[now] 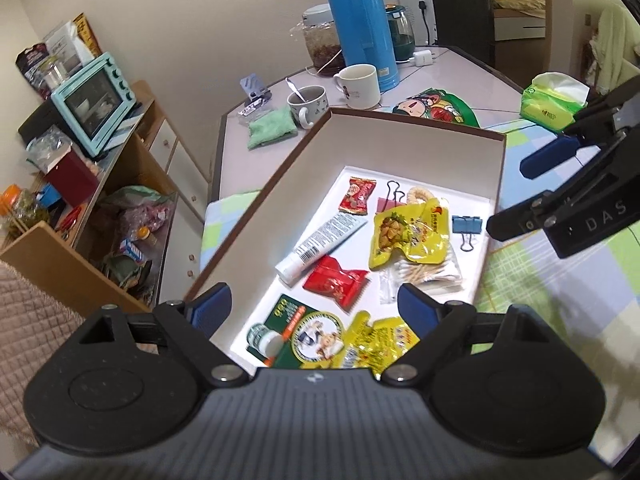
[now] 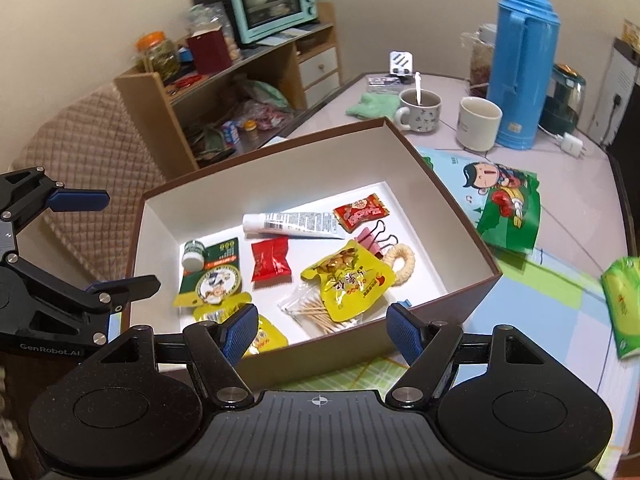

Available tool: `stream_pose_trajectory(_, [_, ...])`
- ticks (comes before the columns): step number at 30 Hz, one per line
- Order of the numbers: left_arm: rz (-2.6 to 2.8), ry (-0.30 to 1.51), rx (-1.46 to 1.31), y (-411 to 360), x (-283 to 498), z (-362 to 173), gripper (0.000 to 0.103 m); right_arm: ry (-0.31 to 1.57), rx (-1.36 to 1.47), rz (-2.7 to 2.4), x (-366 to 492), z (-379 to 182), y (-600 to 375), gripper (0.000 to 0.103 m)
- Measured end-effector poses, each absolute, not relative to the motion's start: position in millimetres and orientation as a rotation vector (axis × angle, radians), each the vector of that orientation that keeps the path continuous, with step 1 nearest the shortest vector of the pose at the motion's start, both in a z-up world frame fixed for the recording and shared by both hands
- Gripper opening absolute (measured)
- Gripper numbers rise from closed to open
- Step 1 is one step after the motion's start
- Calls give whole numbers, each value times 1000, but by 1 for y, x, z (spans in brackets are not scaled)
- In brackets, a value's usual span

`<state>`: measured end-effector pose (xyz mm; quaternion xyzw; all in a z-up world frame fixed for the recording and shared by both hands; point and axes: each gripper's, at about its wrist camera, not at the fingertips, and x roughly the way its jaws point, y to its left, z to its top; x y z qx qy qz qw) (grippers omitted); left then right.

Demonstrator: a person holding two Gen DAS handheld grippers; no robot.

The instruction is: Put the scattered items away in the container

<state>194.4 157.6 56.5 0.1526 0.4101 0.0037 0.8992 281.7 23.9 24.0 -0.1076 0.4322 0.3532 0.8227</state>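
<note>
A brown box with white inside [image 1: 400, 148] [image 2: 280, 168] stands on the table. It holds a white tube [image 1: 320, 244] [image 2: 292, 224], red candy packs [image 1: 336, 280] [image 2: 270, 260], yellow snack packs [image 1: 408, 236] [image 2: 348, 276], a green card with a small jar [image 1: 288, 332] [image 2: 212, 268], cotton swabs [image 2: 320, 312], a pink clip [image 2: 376, 236] and a blue clip [image 1: 466, 228]. My left gripper [image 1: 314, 306] hovers open over the box's near end, nothing between its fingers. My right gripper [image 2: 322, 330] is open and empty above the box's near wall.
Beyond the box stand two mugs [image 2: 420, 110], a blue thermos [image 2: 520, 68], a jar and a kettle. A cartoon snack bag [image 2: 504, 204], a green tissue pack [image 1: 554, 100] [image 2: 624, 300] and a green cloth [image 1: 270, 128] lie on the table outside the box. A shelf with an oven stands at the left.
</note>
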Motion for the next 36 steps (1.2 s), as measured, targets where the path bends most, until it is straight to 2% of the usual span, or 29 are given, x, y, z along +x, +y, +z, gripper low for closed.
stream_pose_trajectory(12, [173, 904, 138, 137, 164, 48, 88, 923, -301, 833, 274, 15, 8, 74])
stream_pose_trajectory(36, [337, 891, 62, 104, 125, 55, 88, 879, -351, 961, 269, 21, -14, 74])
